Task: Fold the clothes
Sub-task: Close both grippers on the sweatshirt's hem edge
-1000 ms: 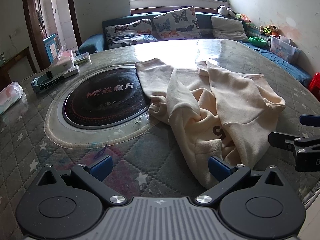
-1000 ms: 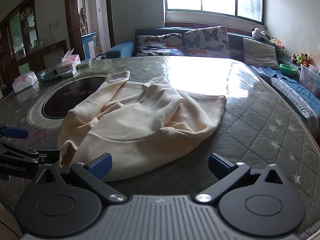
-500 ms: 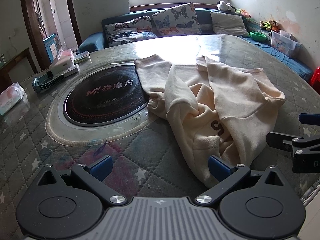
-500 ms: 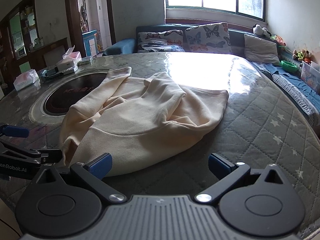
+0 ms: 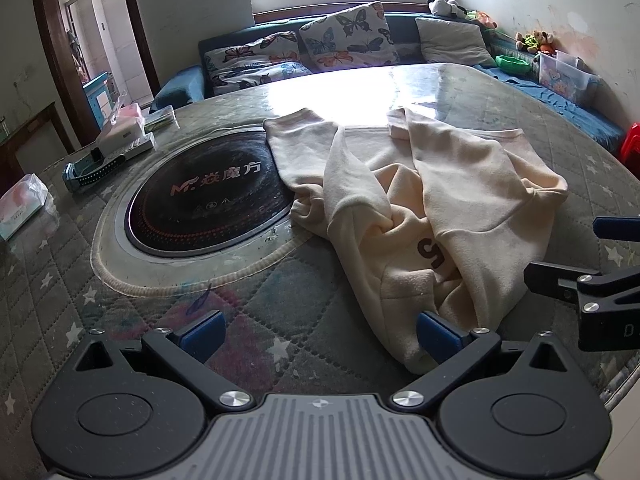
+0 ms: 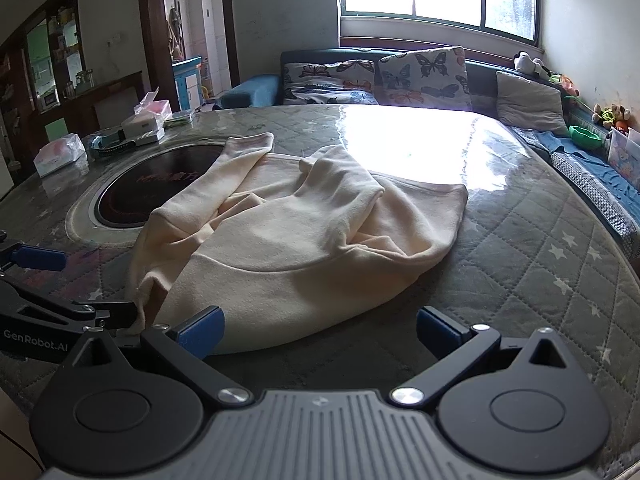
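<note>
A cream sweatshirt (image 5: 432,208) lies crumpled on the round quilted table, sleeves bunched, dark lettering showing; it also shows in the right wrist view (image 6: 304,232). My left gripper (image 5: 318,334) is open and empty at the garment's near left corner, its right pad (image 5: 436,336) against the hem. My right gripper (image 6: 318,330) is open and empty at the near hem, its left pad (image 6: 200,330) at the cloth edge. Each gripper shows in the other's view: the right (image 5: 592,264), the left (image 6: 52,284).
A round black inset hotplate (image 5: 208,204) lies left of the garment. Tissue packs and boxes (image 5: 120,136) sit at the table's far left. A sofa with butterfly pillows (image 5: 344,40) stands behind. The table edge (image 5: 616,380) is near at the right.
Both grippers have eased slightly toward the sweatshirt's near hem, staying open. The garment has not moved.
</note>
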Available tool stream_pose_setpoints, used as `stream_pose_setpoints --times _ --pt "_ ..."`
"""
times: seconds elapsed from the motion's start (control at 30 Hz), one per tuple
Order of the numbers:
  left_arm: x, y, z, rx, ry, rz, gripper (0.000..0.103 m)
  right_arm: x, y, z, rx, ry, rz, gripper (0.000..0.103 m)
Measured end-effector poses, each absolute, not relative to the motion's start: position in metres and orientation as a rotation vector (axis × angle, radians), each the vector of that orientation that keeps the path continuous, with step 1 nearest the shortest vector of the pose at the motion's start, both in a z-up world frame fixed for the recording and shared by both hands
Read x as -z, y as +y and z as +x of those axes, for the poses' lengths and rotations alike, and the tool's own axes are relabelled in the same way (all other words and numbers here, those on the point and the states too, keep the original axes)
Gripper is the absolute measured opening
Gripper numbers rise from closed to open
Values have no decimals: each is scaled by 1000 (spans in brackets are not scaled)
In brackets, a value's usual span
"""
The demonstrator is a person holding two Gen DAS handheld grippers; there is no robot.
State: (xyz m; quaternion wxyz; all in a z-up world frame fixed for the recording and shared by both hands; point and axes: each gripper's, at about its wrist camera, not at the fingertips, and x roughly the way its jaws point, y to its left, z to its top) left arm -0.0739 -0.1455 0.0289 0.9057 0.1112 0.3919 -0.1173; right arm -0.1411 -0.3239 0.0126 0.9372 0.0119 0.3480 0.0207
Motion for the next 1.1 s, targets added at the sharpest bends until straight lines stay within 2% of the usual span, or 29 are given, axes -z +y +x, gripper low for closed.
stream_pose_setpoints --times 0.87,1.03,1.1 --pt "-43 -144 -48 280 765 214 103 -25 -322 -115 -79 683 7 102" --pt "-48 -142 -36 298 745 199 102 -28 -324 -100 -83 678 9 97" --pt "-50 -142 -30 305 734 195 101 -31 -327 -88 -74 677 15 92"
